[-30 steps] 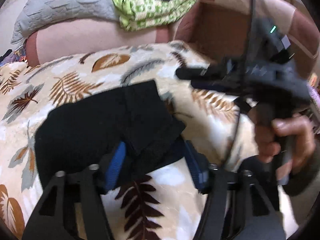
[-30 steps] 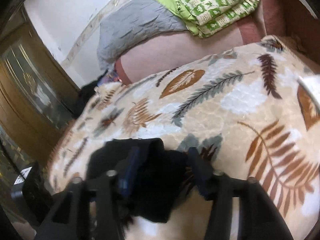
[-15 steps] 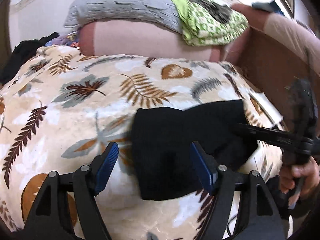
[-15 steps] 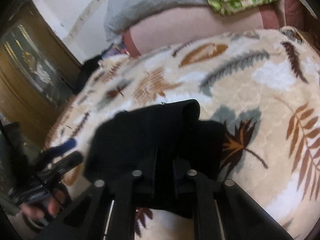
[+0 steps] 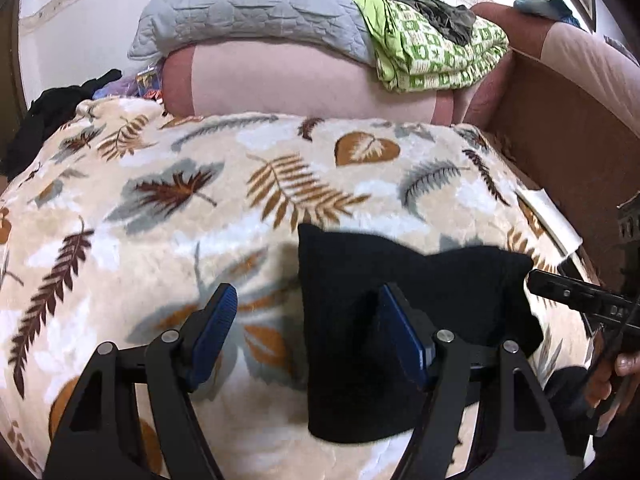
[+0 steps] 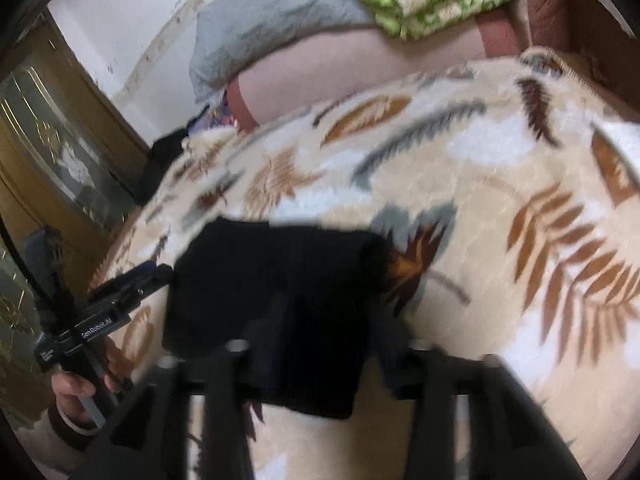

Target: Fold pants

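The black pants [image 5: 404, 292] lie folded into a compact bundle on the leaf-print blanket [image 5: 168, 216]. My left gripper [image 5: 308, 328] stands open at the bundle's left edge. Its right blue pad [image 5: 400, 332] is over the cloth and its left pad [image 5: 216, 326] over bare blanket, with nothing pinched. In the blurred right wrist view, my right gripper [image 6: 332, 336] hangs over the near edge of the pants [image 6: 276, 276]. Its jaws are opening, with the cloth lying between them and no longer pressed. Each gripper also shows in the other's view: the right gripper [image 5: 576, 300], the left gripper [image 6: 116, 296].
A pink bolster [image 5: 288, 84] lies across the back of the bed, with a grey quilt [image 5: 248, 4] and a green patterned bundle [image 5: 436, 52] on it. A brown headboard panel [image 5: 568, 140] is at the right. Dark clothes [image 5: 52, 108] hang at the far left edge, and a wooden cabinet [image 6: 48, 148] stands beyond.
The left gripper has swung off the pants to their left edge and widened. The right gripper clamped onto the near fold half a second ago and now has its fingers spread again.
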Demonstrator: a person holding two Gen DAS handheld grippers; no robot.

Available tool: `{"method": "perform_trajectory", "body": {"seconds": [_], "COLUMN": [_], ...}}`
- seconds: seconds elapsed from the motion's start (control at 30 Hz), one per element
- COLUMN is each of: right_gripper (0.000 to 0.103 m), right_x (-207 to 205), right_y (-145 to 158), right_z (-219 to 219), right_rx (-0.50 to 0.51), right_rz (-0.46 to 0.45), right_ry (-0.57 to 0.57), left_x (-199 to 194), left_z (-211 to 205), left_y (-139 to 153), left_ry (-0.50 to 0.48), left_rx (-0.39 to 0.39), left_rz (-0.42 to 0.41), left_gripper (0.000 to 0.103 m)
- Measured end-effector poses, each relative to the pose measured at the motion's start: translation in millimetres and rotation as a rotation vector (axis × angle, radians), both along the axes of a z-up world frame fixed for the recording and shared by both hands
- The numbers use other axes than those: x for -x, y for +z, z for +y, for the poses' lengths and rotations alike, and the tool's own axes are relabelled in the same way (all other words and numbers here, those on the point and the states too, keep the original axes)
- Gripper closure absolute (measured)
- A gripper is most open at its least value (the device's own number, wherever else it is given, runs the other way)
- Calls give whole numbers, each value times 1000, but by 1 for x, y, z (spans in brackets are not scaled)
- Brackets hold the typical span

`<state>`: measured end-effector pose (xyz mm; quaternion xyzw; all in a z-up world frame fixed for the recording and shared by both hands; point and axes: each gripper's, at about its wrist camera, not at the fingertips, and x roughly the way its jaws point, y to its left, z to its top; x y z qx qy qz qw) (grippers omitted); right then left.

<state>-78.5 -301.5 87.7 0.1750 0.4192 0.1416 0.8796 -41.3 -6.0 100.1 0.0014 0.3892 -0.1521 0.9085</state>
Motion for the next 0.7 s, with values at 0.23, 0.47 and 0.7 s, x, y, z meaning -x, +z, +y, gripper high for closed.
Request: {"method": "perform_trajectory", "body": {"seconds": [0.23,0.47,0.7], "right_gripper": [79,89,68], "right_x": [-40,-46,-28], "right_y": [-21,2,-23], "right_z": [23,38,6], "right_rx": [35,102,126], "right_rz": [71,-46,38], "right_ry": [45,66,-34], "left_x": [-38,-51,-52], "left_z": [-25,-20,-27], "left_y": [-19,-37,-42], "left_ry": [22,110,145], "left_rx": [-134,-149,-166], "left_rz": [53,54,31], "left_gripper": [29,28,27]}}
